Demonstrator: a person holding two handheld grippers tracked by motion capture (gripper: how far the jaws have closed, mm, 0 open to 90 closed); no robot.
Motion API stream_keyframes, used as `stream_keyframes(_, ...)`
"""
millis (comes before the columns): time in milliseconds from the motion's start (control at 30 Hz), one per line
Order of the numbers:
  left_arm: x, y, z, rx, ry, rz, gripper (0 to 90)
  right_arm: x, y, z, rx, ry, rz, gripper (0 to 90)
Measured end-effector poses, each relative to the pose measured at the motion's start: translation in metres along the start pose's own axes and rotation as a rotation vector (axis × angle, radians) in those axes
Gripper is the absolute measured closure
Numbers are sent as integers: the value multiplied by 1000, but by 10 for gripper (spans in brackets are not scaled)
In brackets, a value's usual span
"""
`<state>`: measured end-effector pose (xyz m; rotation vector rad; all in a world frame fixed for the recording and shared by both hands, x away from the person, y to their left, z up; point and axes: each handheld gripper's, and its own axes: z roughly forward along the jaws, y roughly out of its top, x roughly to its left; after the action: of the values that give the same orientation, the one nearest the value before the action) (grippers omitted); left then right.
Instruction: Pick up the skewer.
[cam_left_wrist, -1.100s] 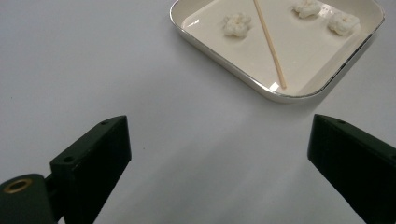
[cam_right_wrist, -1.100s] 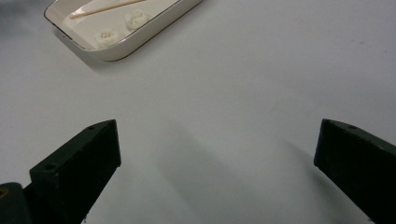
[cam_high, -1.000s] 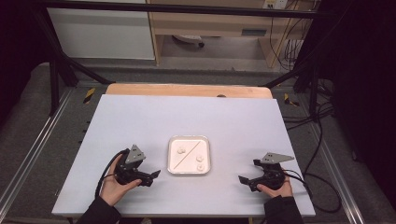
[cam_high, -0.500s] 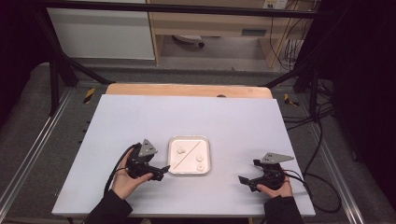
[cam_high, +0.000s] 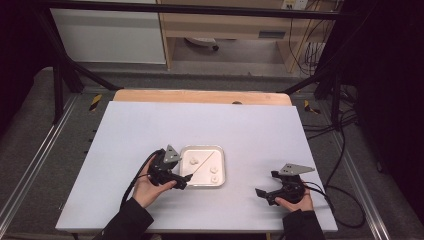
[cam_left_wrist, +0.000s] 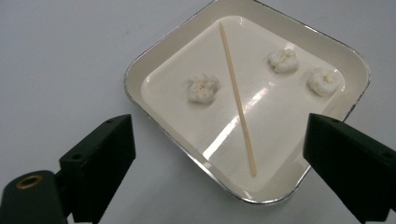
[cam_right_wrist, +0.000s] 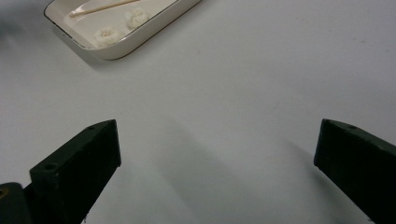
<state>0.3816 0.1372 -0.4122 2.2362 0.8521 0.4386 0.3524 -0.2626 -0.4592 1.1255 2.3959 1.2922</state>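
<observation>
A square white tray (cam_high: 219, 153) (cam_left_wrist: 140, 65) (cam_right_wrist: 154, 21) lies near the middle of the table. In it are a thin wooden stick (cam_high: 202, 165) (cam_left_wrist: 237, 98) (cam_right_wrist: 105, 6) and three white fluffy balls (cam_left_wrist: 203, 88) (cam_left_wrist: 283, 59) (cam_left_wrist: 323, 80). My left gripper (cam_high: 181, 181) (cam_left_wrist: 224, 163) hovers at the tray's near left corner, open, its jaws straddling the near end of the stick with nothing held. My right gripper (cam_high: 264, 194) (cam_right_wrist: 219, 163) rests open on bare table to the right of the tray.
The white tabletop (cam_high: 250, 130) has a wooden strip (cam_high: 200, 96) along its far edge. Black frame bars and cables stand around the table. Cables trail from both grippers toward the near edge.
My left gripper has moved right, from clear of the tray to its near left corner. The right gripper has stayed put.
</observation>
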Motion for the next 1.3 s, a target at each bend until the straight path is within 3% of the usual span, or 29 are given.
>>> stream_keyframes(367, -7, 10, 24, 50, 7, 5, 183, 0, 0, 1, 5, 3, 0, 11)
stream_keyframes(533, -11, 11, 33, 85, 24, 18, 324, 0, 0, 1, 5, 3, 0, 11)
stream_keyframes(633, -12, 11, 35, 90, 5, 12, 381, 0, 0, 1, 4, 3, -1, 11)
stream_keyframes(767, -14, 11, 38, 101, 25, 31, 472, 0, 0, 1, 5, 3, -2, 11)
stream_keyframes(1033, -17, 12, 40, 110, 11, 29, 658, 0, 0, 1, 5, 4, -2, 11)
stream_keyframes(1300, -21, 11, 43, 119, -6, 20, 782, 0, 0, 1, 4, 5, 0, 11)
